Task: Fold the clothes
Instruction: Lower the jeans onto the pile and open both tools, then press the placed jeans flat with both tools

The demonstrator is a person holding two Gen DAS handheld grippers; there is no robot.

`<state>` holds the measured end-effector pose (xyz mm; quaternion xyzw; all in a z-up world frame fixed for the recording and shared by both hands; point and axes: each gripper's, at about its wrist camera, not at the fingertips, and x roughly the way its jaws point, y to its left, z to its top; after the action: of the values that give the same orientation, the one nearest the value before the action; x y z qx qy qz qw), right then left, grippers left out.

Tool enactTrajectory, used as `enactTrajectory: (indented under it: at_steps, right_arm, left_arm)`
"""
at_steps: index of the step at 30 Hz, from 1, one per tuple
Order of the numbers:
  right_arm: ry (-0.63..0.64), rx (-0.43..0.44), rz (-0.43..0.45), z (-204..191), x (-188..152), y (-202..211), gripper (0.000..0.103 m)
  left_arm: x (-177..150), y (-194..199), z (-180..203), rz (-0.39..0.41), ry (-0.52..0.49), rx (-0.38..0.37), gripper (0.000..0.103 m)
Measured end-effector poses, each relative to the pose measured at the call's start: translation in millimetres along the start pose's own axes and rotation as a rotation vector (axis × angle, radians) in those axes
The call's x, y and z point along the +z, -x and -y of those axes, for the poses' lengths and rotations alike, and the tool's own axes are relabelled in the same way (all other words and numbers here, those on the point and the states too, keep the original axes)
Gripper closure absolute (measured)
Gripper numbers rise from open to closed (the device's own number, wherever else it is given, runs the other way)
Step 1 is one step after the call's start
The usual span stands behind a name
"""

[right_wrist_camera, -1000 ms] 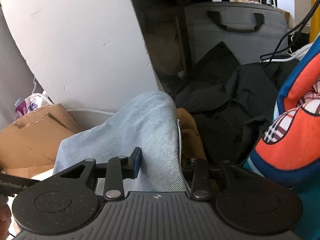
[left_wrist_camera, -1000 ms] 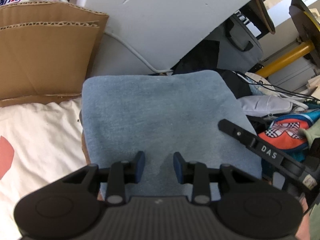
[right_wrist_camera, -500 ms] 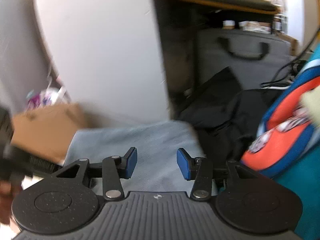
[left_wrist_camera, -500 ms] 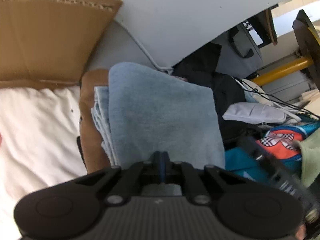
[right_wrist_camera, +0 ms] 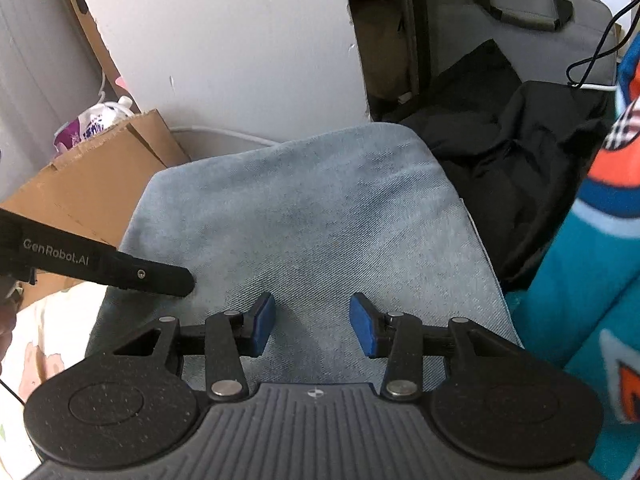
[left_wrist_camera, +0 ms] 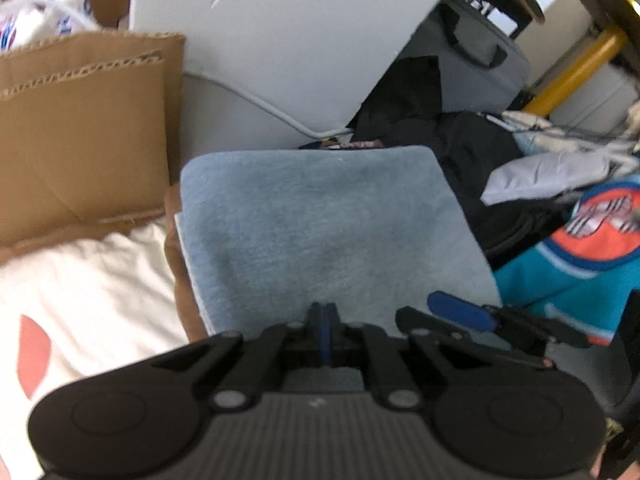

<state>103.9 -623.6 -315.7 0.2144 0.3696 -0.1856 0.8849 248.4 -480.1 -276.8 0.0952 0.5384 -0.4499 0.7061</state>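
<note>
Denim-blue folded cloth [left_wrist_camera: 320, 224] lies on a brown garment [left_wrist_camera: 180, 280] – left gripper [left_wrist_camera: 323, 332] pinched shut at its near edge, apparently gripping nothing. Right view: cloth spreads beyond the right gripper [right_wrist_camera: 312, 326], half-open and empty – cloth below the gap.

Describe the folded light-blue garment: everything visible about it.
The light-blue garment looks like soft, faded denim with a fine diagonal weave. It is folded into a thick, rounded rectangle, its layered edges showing at the left side in the left wrist view. It lies on a brown garment over a cream sheet, with black clothing beside it. The shut left gripper sits at its near edge; the right gripper hangs open above it.
</note>
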Motion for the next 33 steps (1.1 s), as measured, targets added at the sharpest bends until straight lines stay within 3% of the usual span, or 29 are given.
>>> enactTrajectory:
  at_steps: [6,12,16,23,33]
  right_arm:
    - [-0.031,0.021,0.028,3,-8,-8,0.055]
    - [0.007,0.002,0.022,0,6,3,0.055]
    - [0.036,-0.034,0.088,7,25,15,0.055]
    - [0.009,-0.044,0.081,20,56,-19,0.056]
    - [0.027,-0.057,0.057,19,76,-51,0.057]
  left_arm:
    - [1,0,-3,0.006,0.023,0.002,0.100]
    - [13,15,14,0.020,-0.047,0.036,0.100]
    - [24,22,18,0.050,-0.109,0.076,0.093]
    - [17,7,17,0.035,-0.173,0.112,0.097]
    - [17,-2,3,0.009,-0.128,0.108,0.100]
